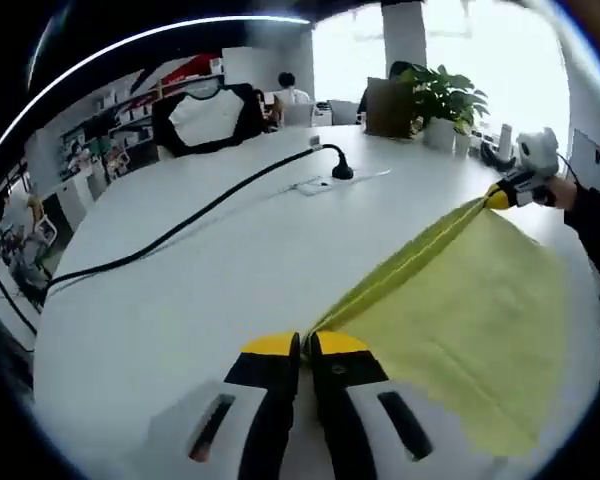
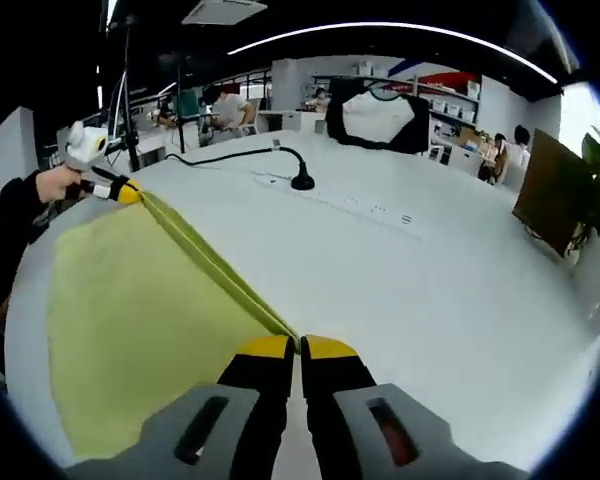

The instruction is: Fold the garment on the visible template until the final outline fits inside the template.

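Stretching between both tools, the yellow garment (image 1: 460,310) hangs as a taut top edge w/ the rest draping down to the white table (image 1: 180,300); no template outline can be made out on the surface. Left gripper (image 1: 307,345) has its jaws pressed together on one corner of the cloth, fabric running off ahead and to its right toward the right gripper (image 1: 500,194), which shows far right in the left gripper view, pinching the opposite corner. In the right gripper view the right gripper (image 2: 298,347) is likewise clamped on its corner, cloth falling away to its left. Fabric looks thin, light, very soft, prob. a bit slippery: it will sag and crease the moment tension drops, so corners/edge hems seem the sensible hold pts, kept level while lowering. Table is smooth, white, glossy, so cloth should slide easily. Ahead of the left tool a black cable (image 1: 180,225) runs across to a plug near a flush socket panel; further off a black chair (image 1: 210,115), potted plant (image 1: 445,95), office shelving, ppl seated in the bkgd.
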Action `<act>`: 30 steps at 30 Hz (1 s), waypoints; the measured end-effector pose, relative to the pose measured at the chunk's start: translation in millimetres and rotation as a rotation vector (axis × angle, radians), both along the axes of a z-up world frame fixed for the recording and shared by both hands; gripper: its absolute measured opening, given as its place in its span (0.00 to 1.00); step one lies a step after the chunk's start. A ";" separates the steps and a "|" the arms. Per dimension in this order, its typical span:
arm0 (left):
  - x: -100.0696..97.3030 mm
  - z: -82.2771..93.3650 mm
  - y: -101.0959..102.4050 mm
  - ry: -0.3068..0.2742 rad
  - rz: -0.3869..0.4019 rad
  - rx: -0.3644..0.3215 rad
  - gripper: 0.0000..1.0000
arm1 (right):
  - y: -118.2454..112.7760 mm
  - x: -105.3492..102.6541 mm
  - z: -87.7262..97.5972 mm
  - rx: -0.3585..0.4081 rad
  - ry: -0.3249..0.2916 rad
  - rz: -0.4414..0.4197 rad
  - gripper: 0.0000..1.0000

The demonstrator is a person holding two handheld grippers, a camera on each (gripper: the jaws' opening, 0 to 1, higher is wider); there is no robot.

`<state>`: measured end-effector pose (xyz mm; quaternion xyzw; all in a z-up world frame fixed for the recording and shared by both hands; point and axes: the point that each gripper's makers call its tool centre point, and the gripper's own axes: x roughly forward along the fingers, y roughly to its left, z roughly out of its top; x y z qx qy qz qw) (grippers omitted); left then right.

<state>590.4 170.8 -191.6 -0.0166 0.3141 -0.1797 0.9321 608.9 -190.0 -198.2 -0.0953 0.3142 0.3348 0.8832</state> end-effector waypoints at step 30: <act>-55.8 82.9 -8.5 -0.432 -0.066 0.170 0.25 | -27.3 -40.4 69.4 -0.001 -0.397 -0.086 0.29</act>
